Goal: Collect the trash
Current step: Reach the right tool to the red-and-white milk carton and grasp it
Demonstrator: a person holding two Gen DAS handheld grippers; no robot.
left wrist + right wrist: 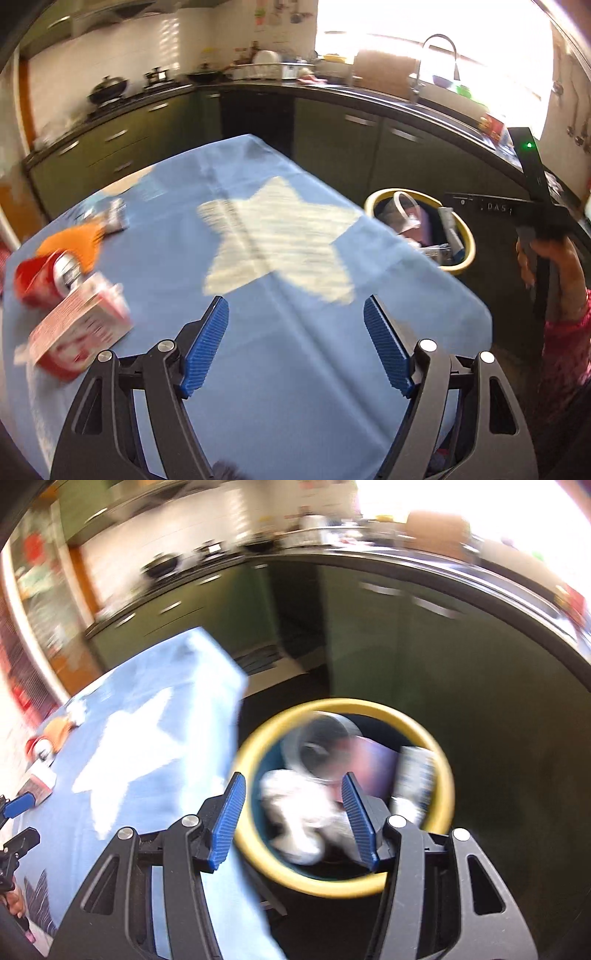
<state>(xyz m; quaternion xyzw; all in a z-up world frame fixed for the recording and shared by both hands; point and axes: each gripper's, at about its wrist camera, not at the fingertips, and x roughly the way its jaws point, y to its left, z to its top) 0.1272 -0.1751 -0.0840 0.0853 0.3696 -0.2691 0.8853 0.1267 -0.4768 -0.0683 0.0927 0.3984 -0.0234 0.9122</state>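
My left gripper (296,310) is open and empty above the blue tablecloth (280,354). At the table's left lie a red-and-white carton (79,334), a red can (44,277), an orange wrapper (74,242) and a small grey wrapper (114,218). My right gripper (291,786) is open and empty, held above the yellow-rimmed trash bin (441,760) beside the table. In the bin lie crumpled white paper (295,812), a clear plastic cup (325,746) and a box (415,771). The bin also shows in the left wrist view (463,229).
Dark green kitchen cabinets (332,140) and a black counter with a sink tap (439,55) run behind the table. A stove with a wok (109,88) is at the back left. The right hand's tool (543,221) stands beyond the table's right edge.
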